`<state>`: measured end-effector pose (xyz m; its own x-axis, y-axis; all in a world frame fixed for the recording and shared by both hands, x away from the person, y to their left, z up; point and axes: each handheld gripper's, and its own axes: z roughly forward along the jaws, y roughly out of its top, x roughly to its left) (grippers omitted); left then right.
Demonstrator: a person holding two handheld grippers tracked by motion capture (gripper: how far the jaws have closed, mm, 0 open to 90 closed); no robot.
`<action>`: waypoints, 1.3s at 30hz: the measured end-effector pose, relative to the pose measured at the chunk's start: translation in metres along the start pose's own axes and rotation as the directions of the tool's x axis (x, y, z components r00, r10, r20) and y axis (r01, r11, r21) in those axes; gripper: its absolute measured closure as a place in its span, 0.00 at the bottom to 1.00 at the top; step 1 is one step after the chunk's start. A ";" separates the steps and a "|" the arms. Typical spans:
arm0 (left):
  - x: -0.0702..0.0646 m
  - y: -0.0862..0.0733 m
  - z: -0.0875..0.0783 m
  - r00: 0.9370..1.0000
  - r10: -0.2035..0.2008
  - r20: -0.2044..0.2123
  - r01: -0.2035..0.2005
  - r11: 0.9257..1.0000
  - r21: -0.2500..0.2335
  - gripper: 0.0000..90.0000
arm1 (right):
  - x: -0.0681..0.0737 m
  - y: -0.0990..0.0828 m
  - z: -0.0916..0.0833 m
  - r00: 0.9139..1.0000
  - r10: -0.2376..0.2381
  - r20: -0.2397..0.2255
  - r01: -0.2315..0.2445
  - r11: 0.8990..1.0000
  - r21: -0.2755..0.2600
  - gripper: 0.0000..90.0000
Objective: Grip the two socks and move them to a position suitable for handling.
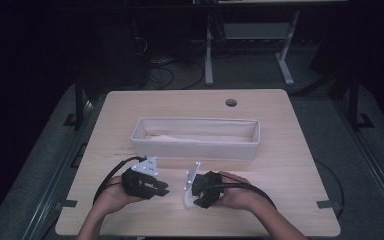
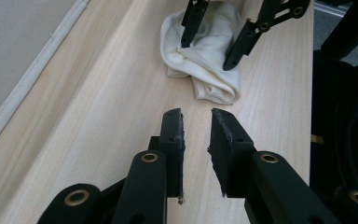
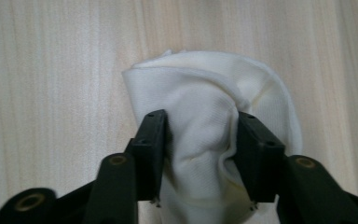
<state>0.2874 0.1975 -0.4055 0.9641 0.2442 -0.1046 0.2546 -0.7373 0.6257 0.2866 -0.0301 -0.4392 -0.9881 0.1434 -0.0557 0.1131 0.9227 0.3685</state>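
1. Overhead, a pale wooden table (image 1: 280, 150) stands in a dim room, with dark flooring, cables and the white legs of another desk behind it. A round cable hole sits near its far edge.
2. Across the middle lies a long, shallow fabric bin (image 1: 195, 146), open at the top, probably where the cloth is meant to go.
3. Nearer the person, the right gripper (image 1: 191, 196) points down over a crumpled white cloth (image 3: 214, 140) on the bare wood in front of the bin. Its jaws stand about half open and press into the bunched fabric from both sides, likely gathering it for a lift.
4. Just left of it, the left gripper (image 2: 196, 128) rests low, aimed at the cloth. Its jaws are slightly parted and hold nothing, apparently waiting.
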 end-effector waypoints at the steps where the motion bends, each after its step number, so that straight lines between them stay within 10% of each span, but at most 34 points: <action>1: 0.000 0.000 -0.001 1.000 -0.002 0.000 0.002 1.000 -0.006 0.83 | -0.001 0.001 0.000 1.000 0.007 0.008 -0.007 1.000 0.004 0.69; 39: 0.008 -0.014 -0.013 0.996 -0.070 -0.045 0.069 0.997 -0.027 0.65 | -0.027 -0.020 -0.037 0.991 0.119 -0.064 -0.120 0.993 -0.005 0.81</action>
<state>0.2905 0.2176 -0.4054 0.9393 0.3237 -0.1134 0.3186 -0.7012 0.6378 0.3071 -0.0656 -0.4106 -0.9722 0.2292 0.0480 0.2301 0.8970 0.3774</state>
